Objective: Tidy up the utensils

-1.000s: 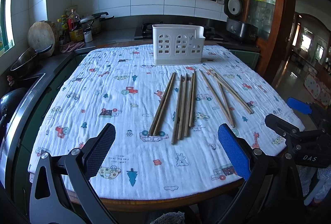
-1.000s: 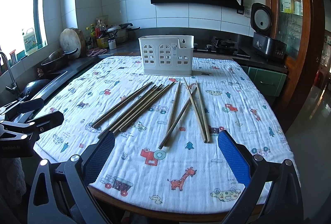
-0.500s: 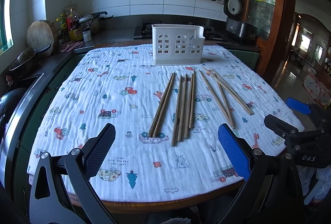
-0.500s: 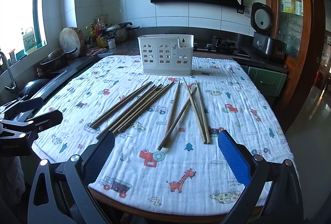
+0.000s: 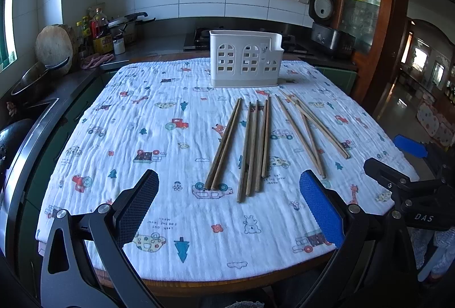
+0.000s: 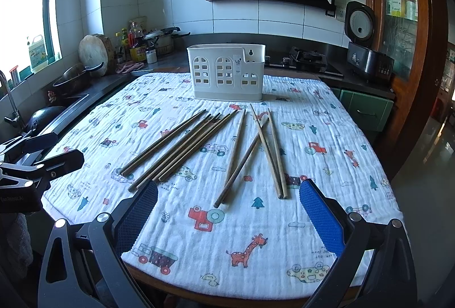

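From my left wrist camera I read "DAS" on the right gripper (image 5: 409, 165) body. Chopsticks (image 5: 253, 146) lie on the printed cloth (image 5: 128, 137), long axes toward the white caddy (image 5: 246, 62). My left gripper (image 5: 230, 208) gapes wide, empty. Right wrist camera: same chopsticks fanned (some crossing); fingers (image 6: 320, 218) wide apart, holding nothing.

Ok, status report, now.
Left claw open, right claw open, both empty. Chopsticks loose on cloth, holder behind. Nothing blocking.
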### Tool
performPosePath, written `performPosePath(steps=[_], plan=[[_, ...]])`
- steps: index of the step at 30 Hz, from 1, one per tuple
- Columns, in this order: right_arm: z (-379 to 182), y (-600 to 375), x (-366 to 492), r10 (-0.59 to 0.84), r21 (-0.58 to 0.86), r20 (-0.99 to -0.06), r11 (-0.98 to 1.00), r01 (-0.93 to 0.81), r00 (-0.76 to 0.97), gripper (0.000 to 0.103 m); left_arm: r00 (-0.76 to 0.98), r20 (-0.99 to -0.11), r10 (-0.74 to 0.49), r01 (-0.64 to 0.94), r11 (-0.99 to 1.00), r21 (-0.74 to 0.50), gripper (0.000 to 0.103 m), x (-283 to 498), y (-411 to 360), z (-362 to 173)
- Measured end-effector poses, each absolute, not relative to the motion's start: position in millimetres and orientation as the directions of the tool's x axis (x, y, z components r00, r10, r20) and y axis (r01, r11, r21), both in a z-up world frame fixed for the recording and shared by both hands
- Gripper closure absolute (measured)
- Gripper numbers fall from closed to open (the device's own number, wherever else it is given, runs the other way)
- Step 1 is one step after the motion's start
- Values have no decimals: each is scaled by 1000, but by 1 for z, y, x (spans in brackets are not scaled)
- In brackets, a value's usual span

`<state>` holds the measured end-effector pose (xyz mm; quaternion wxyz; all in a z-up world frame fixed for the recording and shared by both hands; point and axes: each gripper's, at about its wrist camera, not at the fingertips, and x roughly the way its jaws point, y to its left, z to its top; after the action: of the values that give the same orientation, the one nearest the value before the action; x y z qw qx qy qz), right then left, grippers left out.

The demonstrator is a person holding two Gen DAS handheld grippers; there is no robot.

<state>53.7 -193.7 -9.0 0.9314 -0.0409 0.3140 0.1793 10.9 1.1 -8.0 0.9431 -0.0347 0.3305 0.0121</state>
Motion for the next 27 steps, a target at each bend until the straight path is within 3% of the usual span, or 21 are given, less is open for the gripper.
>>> performPosePath(steps=[27], plan=[[2,-199,43,305,33,-572,936,-350,761,6,809,-587,-18,-26,997,-67,5,-4,-2,6]])
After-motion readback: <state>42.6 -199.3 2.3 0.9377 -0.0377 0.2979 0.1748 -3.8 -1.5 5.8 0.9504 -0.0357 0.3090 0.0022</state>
